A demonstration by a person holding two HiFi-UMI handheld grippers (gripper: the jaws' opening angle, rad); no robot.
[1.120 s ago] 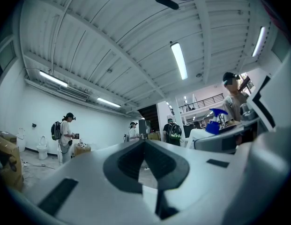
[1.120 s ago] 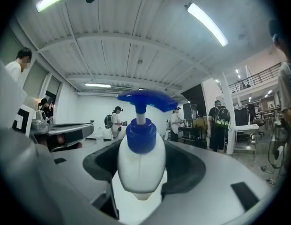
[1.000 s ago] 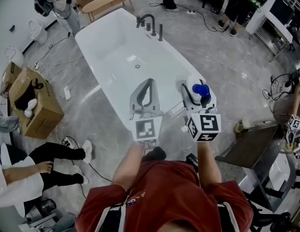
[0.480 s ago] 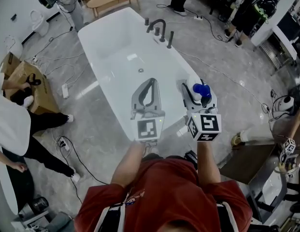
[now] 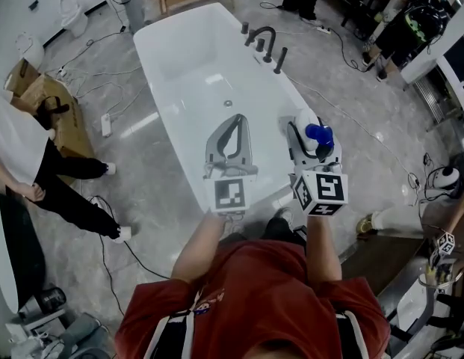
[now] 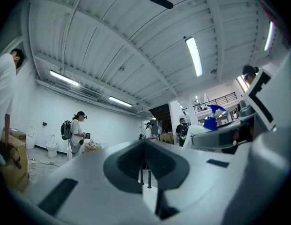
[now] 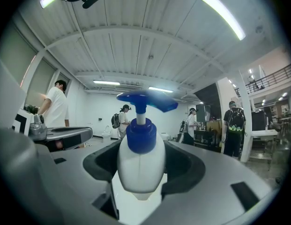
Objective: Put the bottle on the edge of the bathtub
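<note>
Right gripper (image 5: 300, 137) is clamped on the white bottle (image 7: 141, 165) with the blue pump top. The bottle sits upright between the jaws with the pads squeezing its sides. Left gripper (image 5: 233, 120) is just beside it on the left, tips pinched together with nothing in them. From the head view, both are held out over the near end of the white bathtub (image 5: 168, 103), and the bottle is over the tub's near right rim, not resting on it. The black faucet (image 5: 263, 40) is on the far right edge. A cardboard box (image 5: 48, 103) sits on the floor, off to the left.
</note>
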